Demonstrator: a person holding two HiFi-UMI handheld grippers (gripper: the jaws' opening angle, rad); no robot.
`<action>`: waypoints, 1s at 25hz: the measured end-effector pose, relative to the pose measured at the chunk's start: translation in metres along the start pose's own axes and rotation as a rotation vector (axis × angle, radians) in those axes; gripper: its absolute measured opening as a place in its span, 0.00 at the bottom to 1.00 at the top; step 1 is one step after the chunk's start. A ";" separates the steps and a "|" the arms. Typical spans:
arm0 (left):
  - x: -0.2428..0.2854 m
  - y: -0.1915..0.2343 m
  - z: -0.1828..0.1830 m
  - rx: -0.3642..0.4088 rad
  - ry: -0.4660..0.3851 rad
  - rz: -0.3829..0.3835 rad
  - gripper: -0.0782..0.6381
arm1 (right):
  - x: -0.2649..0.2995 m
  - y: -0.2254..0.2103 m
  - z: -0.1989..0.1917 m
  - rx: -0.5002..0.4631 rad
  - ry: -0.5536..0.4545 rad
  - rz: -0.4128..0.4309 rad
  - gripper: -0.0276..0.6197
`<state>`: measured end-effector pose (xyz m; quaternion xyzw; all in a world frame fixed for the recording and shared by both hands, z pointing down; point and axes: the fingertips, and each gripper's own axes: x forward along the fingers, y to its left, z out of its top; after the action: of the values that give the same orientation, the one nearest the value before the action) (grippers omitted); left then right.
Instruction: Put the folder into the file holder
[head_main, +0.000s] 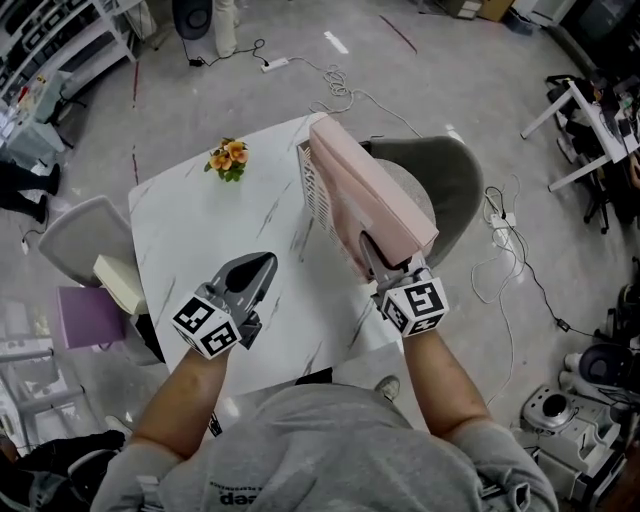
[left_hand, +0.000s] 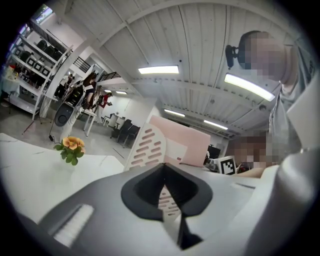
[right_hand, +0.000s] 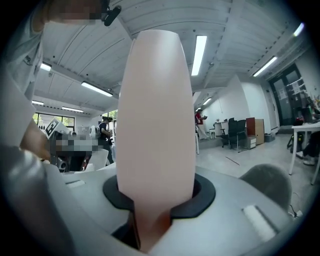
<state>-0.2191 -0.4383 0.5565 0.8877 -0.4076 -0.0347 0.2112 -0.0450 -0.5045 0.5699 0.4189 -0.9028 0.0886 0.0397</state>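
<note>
A pink folder (head_main: 375, 195) stands tilted on the white marble table (head_main: 200, 230), its far end against or inside the white slotted file holder (head_main: 313, 190). I cannot tell how deep it sits. My right gripper (head_main: 368, 248) is shut on the folder's near edge. In the right gripper view the folder (right_hand: 155, 110) rises out from between the jaws of the right gripper (right_hand: 150, 220). My left gripper (head_main: 266, 264) hovers over the table left of the holder, shut and holding nothing. The left gripper view looks past the left gripper (left_hand: 163, 169) at the holder (left_hand: 147, 145) and the folder (left_hand: 187, 140).
A small bunch of orange flowers (head_main: 228, 158) stands at the table's far left. One grey chair (head_main: 455, 175) is behind the holder, and another (head_main: 85, 235) is at the left. A cream box (head_main: 120, 283) lies off the table's left edge. Cables trail on the floor (head_main: 500, 260).
</note>
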 end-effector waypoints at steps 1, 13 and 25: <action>0.000 0.001 -0.002 -0.002 0.002 -0.003 0.19 | 0.001 0.001 -0.006 -0.006 0.013 -0.003 0.25; 0.010 -0.014 -0.010 0.003 0.016 -0.052 0.19 | -0.007 0.009 -0.032 -0.070 0.163 0.023 0.47; 0.057 -0.111 0.001 0.061 0.017 -0.225 0.19 | -0.105 -0.022 0.036 -0.049 0.053 -0.047 0.51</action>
<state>-0.1028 -0.4165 0.5172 0.9342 -0.3044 -0.0385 0.1823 0.0399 -0.4470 0.5223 0.4363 -0.8933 0.0768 0.0757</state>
